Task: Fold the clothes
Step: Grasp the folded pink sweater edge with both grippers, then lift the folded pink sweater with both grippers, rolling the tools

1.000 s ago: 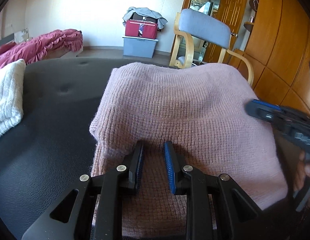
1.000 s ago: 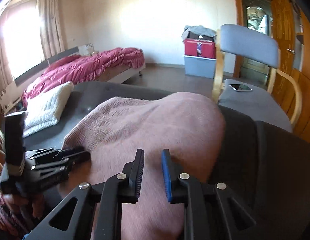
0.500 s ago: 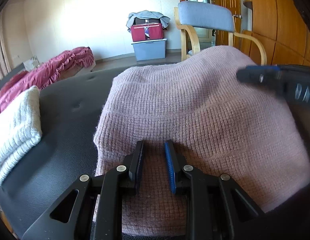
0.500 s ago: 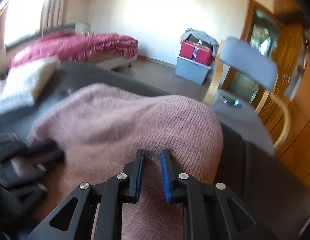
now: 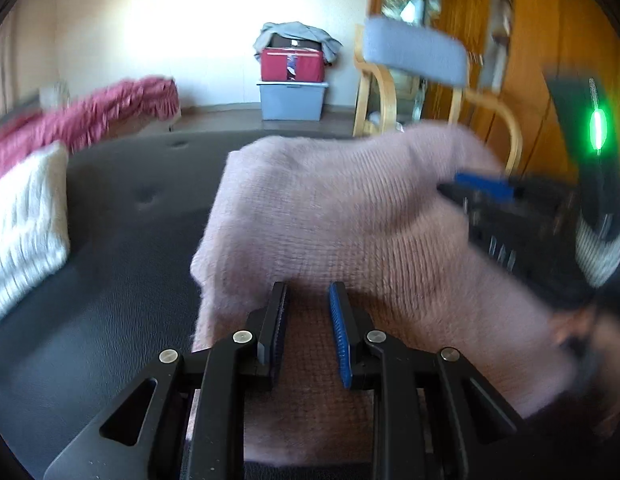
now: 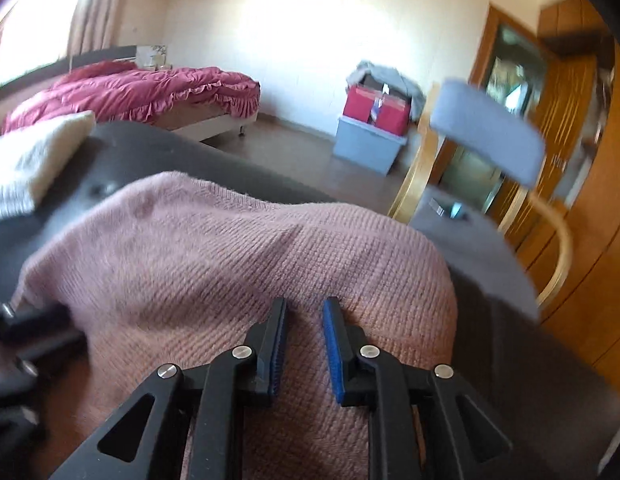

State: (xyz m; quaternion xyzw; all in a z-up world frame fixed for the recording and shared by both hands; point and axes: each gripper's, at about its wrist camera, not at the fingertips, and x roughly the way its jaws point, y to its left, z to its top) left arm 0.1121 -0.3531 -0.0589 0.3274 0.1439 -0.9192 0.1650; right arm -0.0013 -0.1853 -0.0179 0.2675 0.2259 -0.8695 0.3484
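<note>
The left tongs (image 5: 308, 300), black-framed with blue ribbed pads, stand only narrowly parted with a fold of the dusty-pink waffle-knit sweater (image 5: 330, 216) bunched between the pads; the near hem passes under the frame, so they appear to be pinching the garment's near-left edge, which suits carrying that edge over in a fold. The right tongs (image 6: 306, 316), of the same make, are parted narrower yet, and pink knit fills the slit between their pads, so they look clamped on the near-right part of the same sweater. Holding both near corners at once keeps the edge taut and level, so that the layer can be laid over squarely rather than dragged from one side. In the left wrist view the right tongs appear blurred at the sweater's right side, with a green light on the handle above them. The sweater lies humped on a black padded leather-like surface (image 5: 110, 280), its far part already doubled. A white ribbed knit, folded (image 5: 22, 220), rests at the left, well apart, probably a finished piece set aside. Beyond stand a grey-cushioned bentwood armchair (image 6: 486, 136) and a red-covered bed (image 6: 142, 92).
</note>
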